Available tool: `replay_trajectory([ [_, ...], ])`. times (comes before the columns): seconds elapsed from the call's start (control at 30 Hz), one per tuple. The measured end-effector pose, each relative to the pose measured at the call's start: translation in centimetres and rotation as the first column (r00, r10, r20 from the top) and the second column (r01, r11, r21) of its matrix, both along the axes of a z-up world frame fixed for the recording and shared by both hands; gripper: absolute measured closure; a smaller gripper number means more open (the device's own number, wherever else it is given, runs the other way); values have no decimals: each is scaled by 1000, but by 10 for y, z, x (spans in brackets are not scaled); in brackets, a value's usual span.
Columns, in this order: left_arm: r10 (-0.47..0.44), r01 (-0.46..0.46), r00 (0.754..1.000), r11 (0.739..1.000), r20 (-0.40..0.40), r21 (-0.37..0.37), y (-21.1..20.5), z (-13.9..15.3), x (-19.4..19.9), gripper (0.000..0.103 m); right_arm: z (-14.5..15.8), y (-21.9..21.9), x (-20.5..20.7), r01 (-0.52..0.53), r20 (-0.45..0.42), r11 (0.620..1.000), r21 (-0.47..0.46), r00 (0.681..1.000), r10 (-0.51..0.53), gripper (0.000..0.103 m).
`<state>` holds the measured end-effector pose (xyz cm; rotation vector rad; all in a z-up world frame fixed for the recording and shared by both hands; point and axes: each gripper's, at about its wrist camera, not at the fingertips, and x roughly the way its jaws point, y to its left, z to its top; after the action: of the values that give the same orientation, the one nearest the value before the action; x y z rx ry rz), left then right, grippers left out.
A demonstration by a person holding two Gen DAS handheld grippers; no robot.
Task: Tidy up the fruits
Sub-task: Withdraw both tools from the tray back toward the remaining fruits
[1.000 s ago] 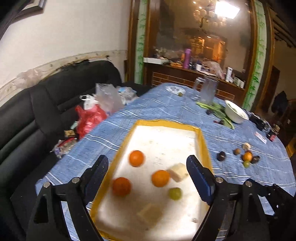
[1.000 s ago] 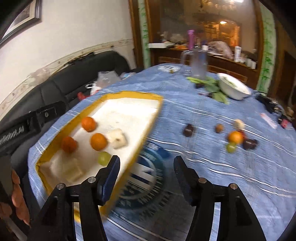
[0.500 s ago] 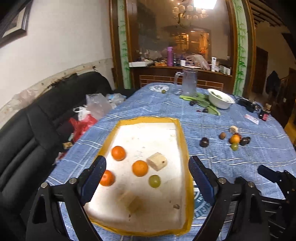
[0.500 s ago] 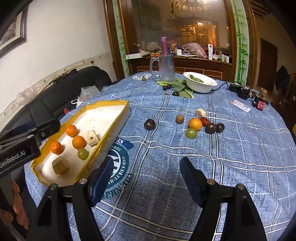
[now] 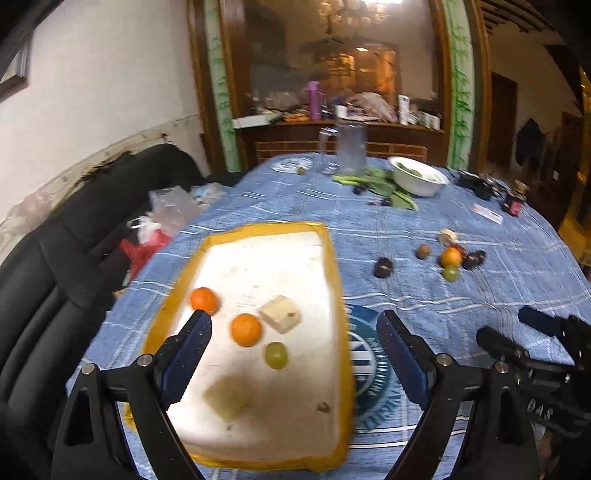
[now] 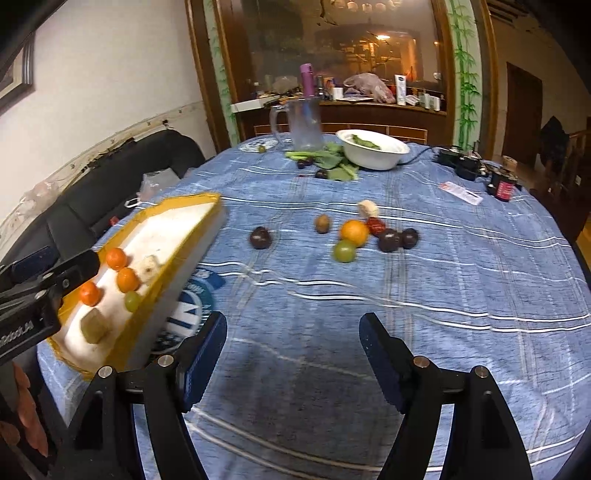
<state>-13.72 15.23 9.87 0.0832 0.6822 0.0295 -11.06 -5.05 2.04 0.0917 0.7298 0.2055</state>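
Grippers have both swung right across the table since a second ago; the left gripper [image 5: 293, 345] hangs spread and empty over the tray [image 5: 332, 280], the right gripper [image 6: 293, 354] likewise over bare cloth. Loose fruit [image 6: 354, 232] waits mid-table, well apart from the tray at the left edge, probably next to collect.

Room's looking pretty dim and warm. Most of the light is coming from the chandelier [image 5: 351, 14] glowing at the top center of the left wrist view, reflecting in the big glass panel behind the table. Fisheye is bending walls and door frames hard toward the edges, and the corners are going black. The yellow tray [image 5: 334, 280] is smearing with motion blur in both views. A soft dark shadow is sitting on the blue tablecloth [image 6: 461, 280] at bottom center of the right view.
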Motion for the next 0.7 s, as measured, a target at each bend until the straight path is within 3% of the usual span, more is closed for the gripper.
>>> replay_trajectory([
  [0.3,-127,123,989,991,-71,-59,-42,-7,20,13,-8,-91,26,170,-67,985,29,984,-168,25],
  [0.47,-211,202,974,973,-77,-116,-75,6,51,13,17,-130,65,243,-57,970,22,969,-242,25],
  [0.57,-206,193,976,970,-73,-150,-84,8,62,13,25,-141,86,231,-65,967,109,972,-225,25],
  [0.67,-210,195,973,971,-98,-141,-93,-8,68,13,8,-134,104,172,-104,973,153,982,-158,26],
  [0.7,-215,199,970,970,-110,-140,-95,-14,69,13,-2,-129,110,151,-128,975,162,983,-131,34],
])
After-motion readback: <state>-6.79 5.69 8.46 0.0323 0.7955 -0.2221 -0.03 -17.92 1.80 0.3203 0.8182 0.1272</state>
